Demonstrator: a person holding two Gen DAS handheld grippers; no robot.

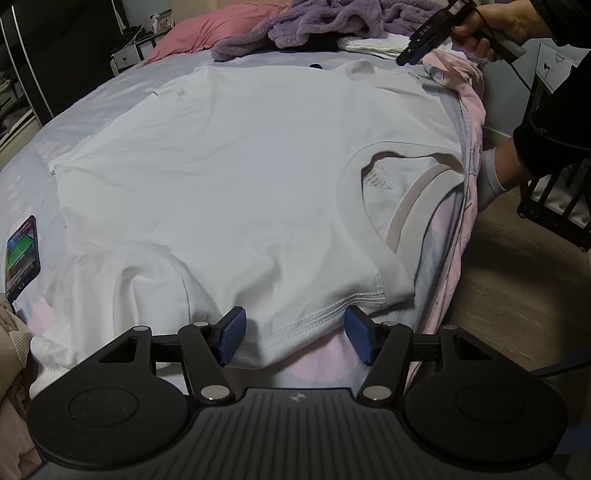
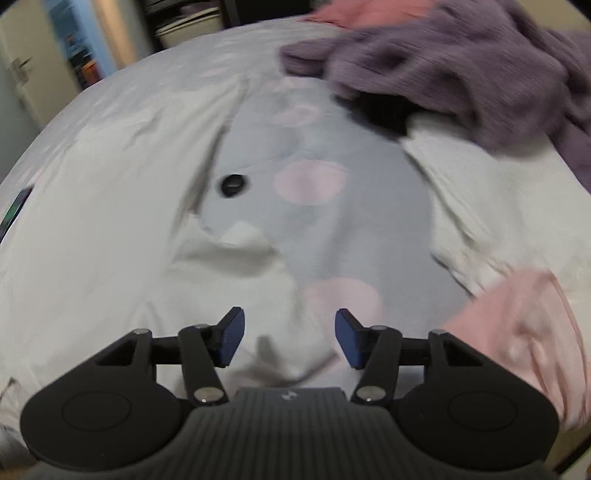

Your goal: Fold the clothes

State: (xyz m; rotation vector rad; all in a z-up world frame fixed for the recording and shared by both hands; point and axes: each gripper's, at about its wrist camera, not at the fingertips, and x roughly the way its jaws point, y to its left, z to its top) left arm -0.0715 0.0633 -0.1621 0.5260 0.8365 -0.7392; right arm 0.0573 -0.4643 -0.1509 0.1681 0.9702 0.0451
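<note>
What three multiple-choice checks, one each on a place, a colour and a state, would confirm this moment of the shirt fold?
1. Where does the phone lie?
A. on the bed beside the white T-shirt
B. on the floor
C. on the pillow

2. What colour is the fleece garment heaped at the far end?
A. green
B. purple
C. orange

3. How does the left gripper stand?
A. shut on the shirt
B. open, its fingers either side of the sleeve hem
C. out of view

A: it rests on the sheet. B: the pile is purple. B: the pads are apart.
</note>
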